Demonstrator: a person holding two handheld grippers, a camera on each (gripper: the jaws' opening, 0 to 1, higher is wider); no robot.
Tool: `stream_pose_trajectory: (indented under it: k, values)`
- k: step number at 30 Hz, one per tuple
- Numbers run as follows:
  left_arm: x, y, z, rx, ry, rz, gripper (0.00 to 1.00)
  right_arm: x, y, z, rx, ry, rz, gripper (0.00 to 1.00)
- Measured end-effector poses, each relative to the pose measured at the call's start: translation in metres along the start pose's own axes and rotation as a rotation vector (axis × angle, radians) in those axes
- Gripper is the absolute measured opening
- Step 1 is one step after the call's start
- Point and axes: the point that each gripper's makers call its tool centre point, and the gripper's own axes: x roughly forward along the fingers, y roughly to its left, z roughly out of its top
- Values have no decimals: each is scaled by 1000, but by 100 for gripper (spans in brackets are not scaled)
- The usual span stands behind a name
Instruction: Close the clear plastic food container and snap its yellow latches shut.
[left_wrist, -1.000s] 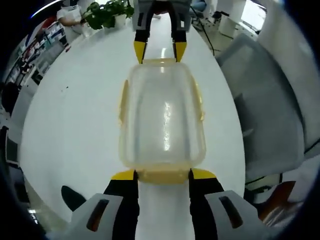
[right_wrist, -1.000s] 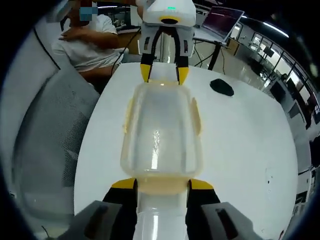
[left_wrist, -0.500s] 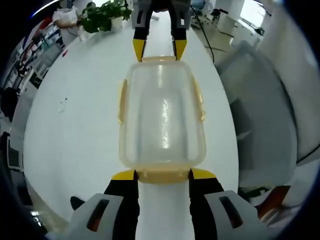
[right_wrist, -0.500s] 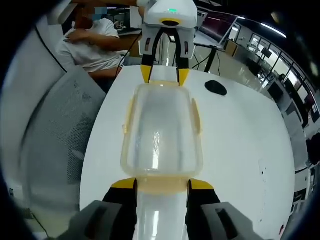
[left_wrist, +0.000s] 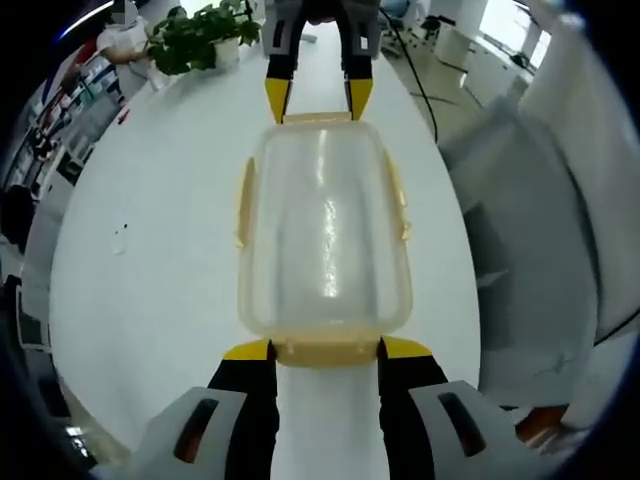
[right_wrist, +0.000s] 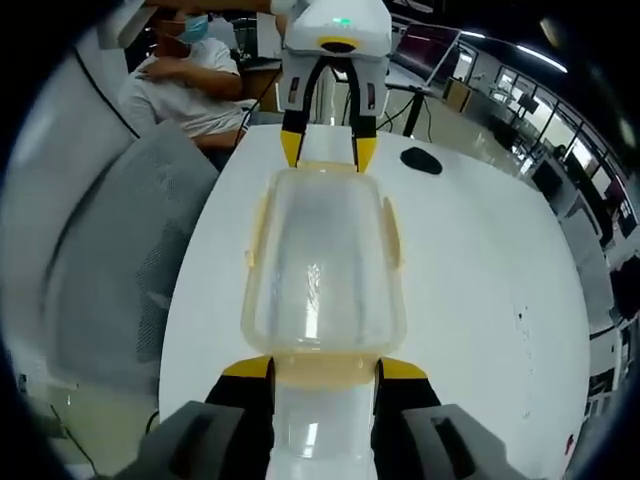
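The clear plastic food container (left_wrist: 325, 230) has its lid on and hangs lengthwise between my two grippers, above the white table (left_wrist: 150, 250). Its yellow side latches (left_wrist: 243, 200) lie along the long edges. My left gripper (left_wrist: 325, 350) is shut on the near yellow end latch, one yellow-tipped jaw at each corner. At the far end, my right gripper (left_wrist: 318, 100) grips the opposite latch. In the right gripper view the same container (right_wrist: 322, 260) runs from my right gripper (right_wrist: 325, 368) to my left gripper (right_wrist: 325, 150).
A potted plant (left_wrist: 195, 35) stands at the table's far end. A grey mesh chair (left_wrist: 530, 250) is beside the table edge, seen also as a chair (right_wrist: 110, 270). A black mouse (right_wrist: 420, 160) lies on the table (right_wrist: 480, 280). A seated person (right_wrist: 190, 80) is behind it.
Both views have shifted over the table and room, while the container keeps the same place between the two grippers. Neither grip has changed.
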Motion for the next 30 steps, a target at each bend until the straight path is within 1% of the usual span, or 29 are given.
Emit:
stream_pose_trajectory:
  k: [6, 14, 17, 19, 21, 30]
  values:
    - [8, 3, 21, 0, -8, -1, 36, -7, 0, -23, 15, -2, -3, 36]
    - [21, 8, 45, 11, -12, -6, 36, -16, 0, -46, 23, -5, -8, 36]
    - [26, 9, 52, 27, -8, -7, 36, -19, -1, -55, 25, -4, -11, 36]
    - [29, 11, 58, 22, -13, -9, 36, -21, -3, -61, 13, 7, -20, 36]
    - [31, 12, 64, 21, -16, -8, 36, -23, -5, -68, 21, 9, -21, 36]
    - [46, 14, 84, 35, -25, -6, 36, -29, -4, -91, 27, 25, -25, 36]
